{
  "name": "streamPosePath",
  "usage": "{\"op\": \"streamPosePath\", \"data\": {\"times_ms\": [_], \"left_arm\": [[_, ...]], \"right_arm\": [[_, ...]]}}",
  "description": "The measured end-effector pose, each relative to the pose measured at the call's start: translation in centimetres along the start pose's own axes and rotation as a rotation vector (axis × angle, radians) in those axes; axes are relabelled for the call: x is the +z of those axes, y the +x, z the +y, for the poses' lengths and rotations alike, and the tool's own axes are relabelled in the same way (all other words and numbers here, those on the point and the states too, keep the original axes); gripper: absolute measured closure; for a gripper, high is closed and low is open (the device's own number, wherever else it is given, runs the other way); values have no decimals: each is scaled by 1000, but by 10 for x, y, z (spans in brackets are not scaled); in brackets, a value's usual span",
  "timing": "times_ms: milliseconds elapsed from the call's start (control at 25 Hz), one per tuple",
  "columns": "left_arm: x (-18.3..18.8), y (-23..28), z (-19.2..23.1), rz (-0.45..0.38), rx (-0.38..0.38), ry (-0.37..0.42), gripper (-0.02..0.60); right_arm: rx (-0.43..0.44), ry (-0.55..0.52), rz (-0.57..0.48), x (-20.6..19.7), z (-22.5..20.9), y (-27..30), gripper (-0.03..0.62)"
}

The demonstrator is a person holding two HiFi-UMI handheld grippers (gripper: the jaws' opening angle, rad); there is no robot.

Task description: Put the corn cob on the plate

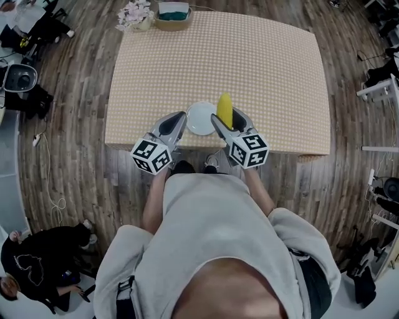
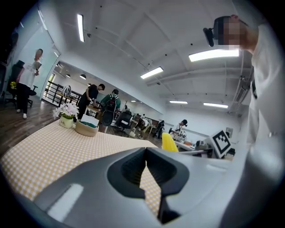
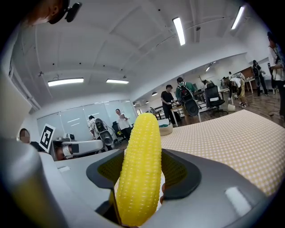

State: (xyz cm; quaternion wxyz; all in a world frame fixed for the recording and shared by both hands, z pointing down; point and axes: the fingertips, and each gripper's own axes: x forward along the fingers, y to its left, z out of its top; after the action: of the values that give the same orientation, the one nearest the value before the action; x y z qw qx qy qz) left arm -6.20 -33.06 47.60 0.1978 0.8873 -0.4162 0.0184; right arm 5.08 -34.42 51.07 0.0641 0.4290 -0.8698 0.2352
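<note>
The table (image 1: 218, 68), draped in a checked cloth, is filling the upper half of the head view. The person's grey-clad torso (image 1: 212, 249) is taking up the lower half and blocking the floor below it. Both marker cubes are covering part of the table's near edge at 6 o'clock. The bare cloth is stretching wide from the plate toward 12 o'clock. Only a basket (image 1: 173, 19) and a flower pot (image 1: 134, 15) are sitting at the far edge, near 11 o'clock, well apart from the grippers. The white plate (image 1: 201, 118) is lying close to the near edge between the two grippers, and their jaws are cutting off its sides. The left gripper (image 1: 181, 117) is reaching in from 7 o'clock of the plate. In its own view the left gripper (image 2: 146, 151) is showing its tips meeting, with only a thin wedge of cloth visible behind them and nothing held. The right gripper (image 1: 227, 119) is gripping the corn cob (image 1: 224, 110) just at 3 o'clock of the plate. The cob's tip is pointing toward 12 o'clock. In the right gripper view the wide-set pads of the right gripper (image 3: 138, 156) are pressing on the yellow corn cob (image 3: 140, 169), whose lower end is disappearing between the jaws. Whether it is touching the cloth cannot be told.
</note>
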Motion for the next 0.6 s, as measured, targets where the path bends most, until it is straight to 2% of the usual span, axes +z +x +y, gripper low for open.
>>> {"op": "streamPosePath", "data": {"times_ms": [600], "left_arm": [[13,22,25,32,-46,2,574]], "right_arm": [[-62,38,3,6,-12,23,333]]}}
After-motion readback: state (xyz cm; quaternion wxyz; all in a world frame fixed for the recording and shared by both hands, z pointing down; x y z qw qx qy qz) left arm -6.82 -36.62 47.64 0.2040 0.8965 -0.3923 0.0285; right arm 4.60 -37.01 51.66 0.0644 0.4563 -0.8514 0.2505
